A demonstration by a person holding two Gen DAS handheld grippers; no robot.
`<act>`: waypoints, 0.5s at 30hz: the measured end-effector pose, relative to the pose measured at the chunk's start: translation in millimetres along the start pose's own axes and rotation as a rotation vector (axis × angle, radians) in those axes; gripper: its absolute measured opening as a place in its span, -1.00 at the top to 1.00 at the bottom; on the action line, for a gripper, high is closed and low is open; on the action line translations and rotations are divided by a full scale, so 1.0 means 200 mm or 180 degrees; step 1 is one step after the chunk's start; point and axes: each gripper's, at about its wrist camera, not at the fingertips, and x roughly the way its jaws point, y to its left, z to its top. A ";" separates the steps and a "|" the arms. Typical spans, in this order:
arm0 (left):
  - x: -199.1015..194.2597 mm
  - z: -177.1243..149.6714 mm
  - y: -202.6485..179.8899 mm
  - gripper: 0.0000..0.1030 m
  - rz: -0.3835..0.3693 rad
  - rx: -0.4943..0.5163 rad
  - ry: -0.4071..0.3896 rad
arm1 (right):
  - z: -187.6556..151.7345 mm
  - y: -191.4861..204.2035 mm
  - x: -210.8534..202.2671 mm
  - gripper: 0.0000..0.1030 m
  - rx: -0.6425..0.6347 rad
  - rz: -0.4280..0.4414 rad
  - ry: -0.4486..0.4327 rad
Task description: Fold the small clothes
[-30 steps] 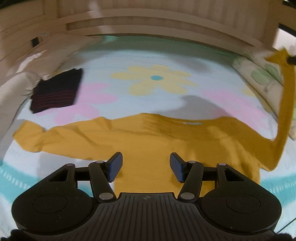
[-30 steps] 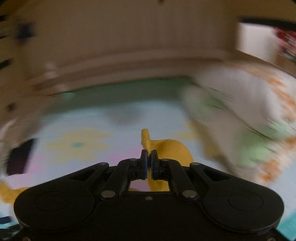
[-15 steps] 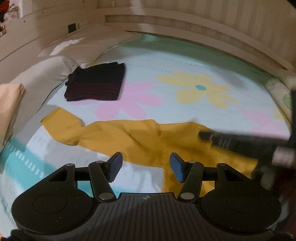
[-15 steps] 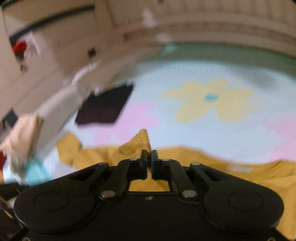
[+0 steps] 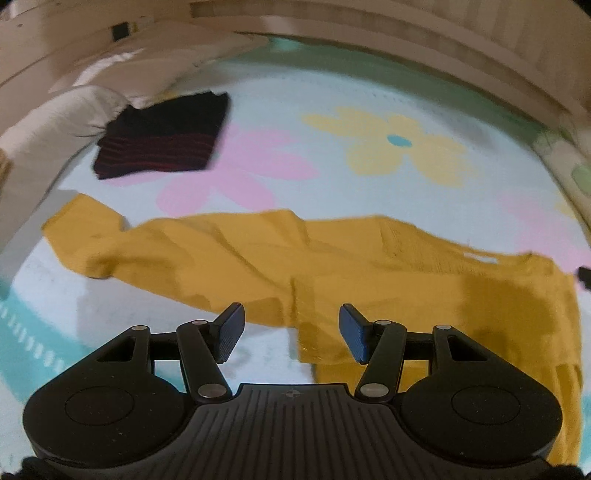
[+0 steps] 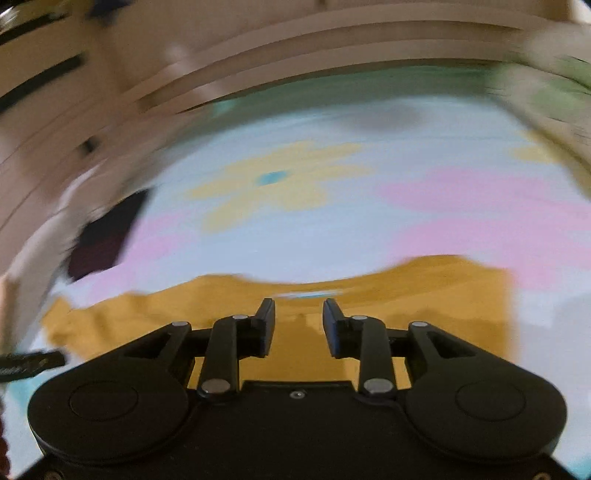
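Note:
A mustard-yellow long-sleeved top (image 5: 332,258) lies spread across a flowered bedsheet, one sleeve stretched to the left and its right side folded over the body. My left gripper (image 5: 291,330) hovers open just above the top's lower edge with nothing between its fingers. In the right wrist view the same top (image 6: 406,295) lies flat below my right gripper (image 6: 298,317), whose jaws are opening with no cloth between them. That view is motion-blurred.
A folded dark garment with red stripes (image 5: 162,136) lies at the back left of the bed, beside white pillows (image 5: 55,122). A wooden headboard (image 5: 369,33) runs along the far edge. A patterned pillow (image 5: 569,162) sits at the right.
My right gripper carried the right sleeve over the top, dropped down and let it go as its jaws parted. The left gripper sank closer to the top's lower edge, still open.

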 end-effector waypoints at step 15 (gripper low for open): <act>0.07 -0.01 -0.14 -0.07 0.0006 0.0160 0.0055 | -0.04 -0.33 0.16 0.18 0.0167 -0.0577 0.0229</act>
